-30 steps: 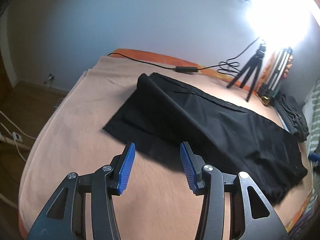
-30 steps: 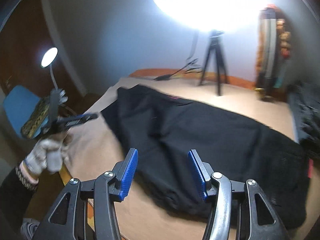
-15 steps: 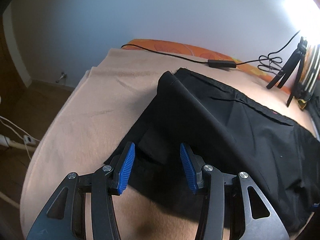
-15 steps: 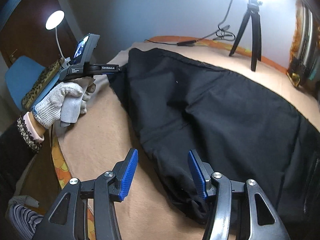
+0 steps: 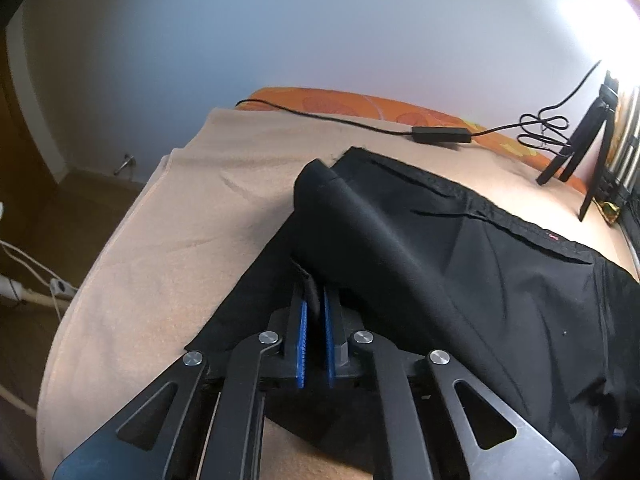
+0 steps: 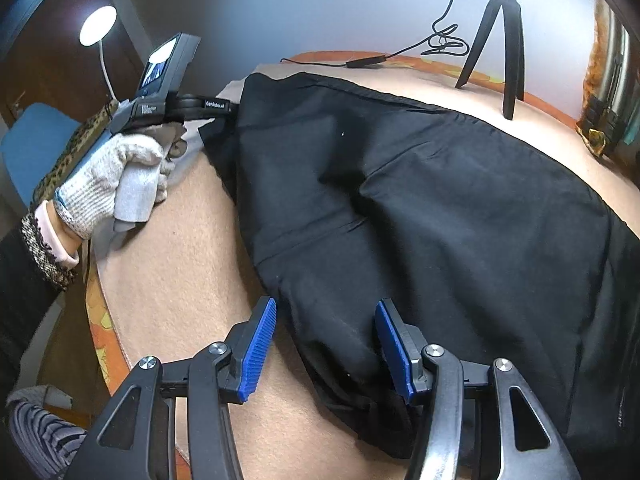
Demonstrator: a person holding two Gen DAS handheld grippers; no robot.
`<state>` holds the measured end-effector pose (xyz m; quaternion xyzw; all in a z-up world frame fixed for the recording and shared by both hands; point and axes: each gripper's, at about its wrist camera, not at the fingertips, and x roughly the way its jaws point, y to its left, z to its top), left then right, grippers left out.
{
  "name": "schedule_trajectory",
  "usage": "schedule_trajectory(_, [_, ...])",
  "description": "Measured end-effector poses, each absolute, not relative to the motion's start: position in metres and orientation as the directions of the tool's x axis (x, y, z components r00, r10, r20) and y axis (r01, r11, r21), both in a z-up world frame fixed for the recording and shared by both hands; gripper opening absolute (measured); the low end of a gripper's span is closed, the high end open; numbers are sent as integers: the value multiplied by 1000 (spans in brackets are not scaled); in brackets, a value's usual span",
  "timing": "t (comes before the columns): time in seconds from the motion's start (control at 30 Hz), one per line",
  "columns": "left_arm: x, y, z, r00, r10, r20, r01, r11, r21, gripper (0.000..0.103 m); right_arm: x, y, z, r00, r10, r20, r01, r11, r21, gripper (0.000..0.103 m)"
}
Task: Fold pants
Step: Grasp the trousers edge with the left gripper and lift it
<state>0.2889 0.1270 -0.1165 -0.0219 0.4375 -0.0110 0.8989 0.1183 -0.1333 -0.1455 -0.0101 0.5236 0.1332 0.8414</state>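
A: Bedroom, pale wall, strong lamp glare far side. Beige blanket (image 5: 172, 236) covers the bed; orange sheet (image 5: 360, 104) shows along the wall edge.

B: Landmark = the pants?

A: Yes. Black pants (image 6: 440, 200) lie lengthwise on the blanket, filling most of it. All places given rel. to them.

B: Bkgd items?

A: Black tripod (image 6: 500, 40) beyond the pants' far edge, on the bed. Cable w/ inline box (image 5: 440, 135) runs along the orange strip, also beyond the far edge. Blue chair (image 6: 28, 140) and small round lamp (image 6: 98, 30) off the pants' left end, past the bed.

B: Left gripper?

A: Left gripper (image 5: 315, 312) sits at the pants' left end, blue pads pressed nearly together, pinching a fold of black cloth. Fabric rises in a ridge from the pinch. Gloved left hand (image 6: 116, 176) on its handle, per right wrist view.

B: Right one?

A: Right gripper (image 6: 326, 344) at the near edge of the pants, jaws spread wide, straddling a bunched hem. Nothing clamped.

B: Risks?

A: My read: left pinch looks thin, maybe one layer only, so lifting could peel the top layer and leave the under layer behind. Right side ungripped; if left pulls alone, cloth drags skewed and the fold goes crooked. Bunched near edge could get folded in as a lump.
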Motion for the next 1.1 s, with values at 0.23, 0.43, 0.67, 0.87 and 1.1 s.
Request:
schedule_trajectory(0.23, [284,151,-78,671,-46,-740,-25,996,-84,5,119,-133,-145,430,176,-886,-231,970,80,54])
schedule_trajectory(0.43, [285,156,-84,639,-7,-769,-17,1000,-23,5,121,-133,-145,437,151,-887,-221,974,57,54])
schedule_trajectory(0.67, [282,157,-114,589,40,-807,-29,999,28,5,124,-127,-147,429,137,-893,-221,974,43,54])
schedule_trajectory(0.87, [273,157,-114,595,62,-801,-21,998,62,5,126,-128,-149,421,142,-896,-216,975,53,54])
schedule_trajectory(1.1, [265,179,-101,632,72,-772,-109,994,3,36,124,-128,-141,438,165,-884,-218,973,74,54])
